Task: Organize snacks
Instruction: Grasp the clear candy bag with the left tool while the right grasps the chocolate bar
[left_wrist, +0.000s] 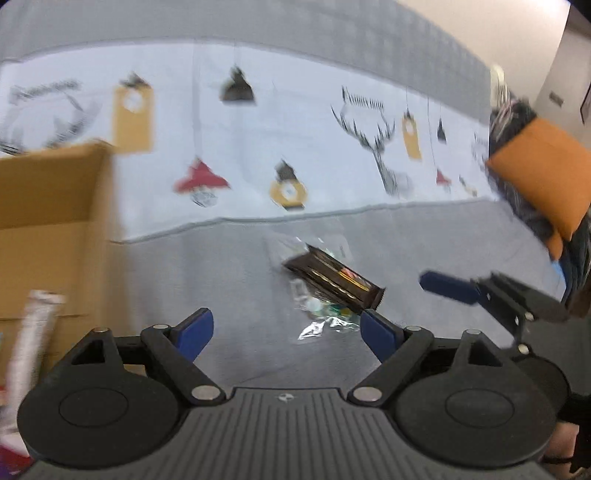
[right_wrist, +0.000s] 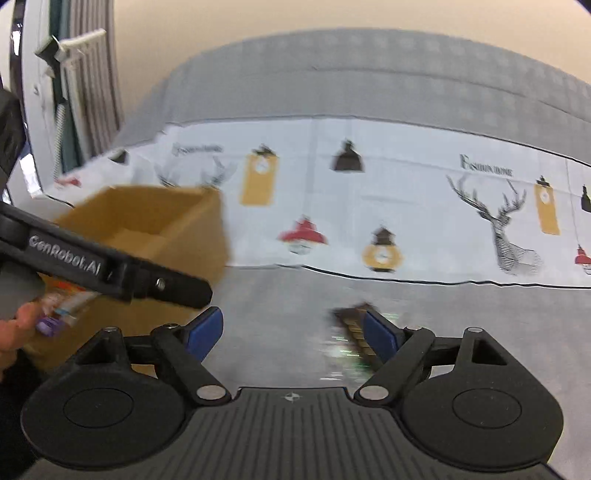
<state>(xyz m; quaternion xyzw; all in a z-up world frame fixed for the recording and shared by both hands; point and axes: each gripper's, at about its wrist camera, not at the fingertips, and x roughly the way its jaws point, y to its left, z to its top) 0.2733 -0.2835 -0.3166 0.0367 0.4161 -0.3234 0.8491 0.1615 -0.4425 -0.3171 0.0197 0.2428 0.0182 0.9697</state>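
the left claw (left_wrist: 286, 330) is spread wide with nothing between its blue pads (left_wrist: 194, 332). ahead of it, slightly toward its right pad, a dark brown snack bar (left_wrist: 334, 280) lies tilted on the grey sofa seat (left_wrist: 207, 266), on top of a crumpled clear plastic wrapper (left_wrist: 321, 317) with small green and yellow bits inside. the near end of the bar sits just beside the tip of the right pad; touching or not, i cannot tell. to the left of this claw stands an open cardboard box (left_wrist: 48, 221), and a white, blurred packet (left_wrist: 33, 343) shows at the far left edge in front of the box. beyond the snacks a pale printed cloth (left_wrist: 258, 147) with antlers, lamps and tags covers the sofa back. an orange cushion (left_wrist: 546, 173) sits far to the right.

the right claw (right_wrist: 293, 332) is likewise spread and holds nothing. the snack bar (right_wrist: 351, 319) is blurred here, lying just ahead of its right pad (right_wrist: 380, 334), partly hidden by it. the cardboard box (right_wrist: 155, 229) is ahead to its left, and the left claw's black body crosses in front of that box, with colourful packets (right_wrist: 62, 302) beneath it.
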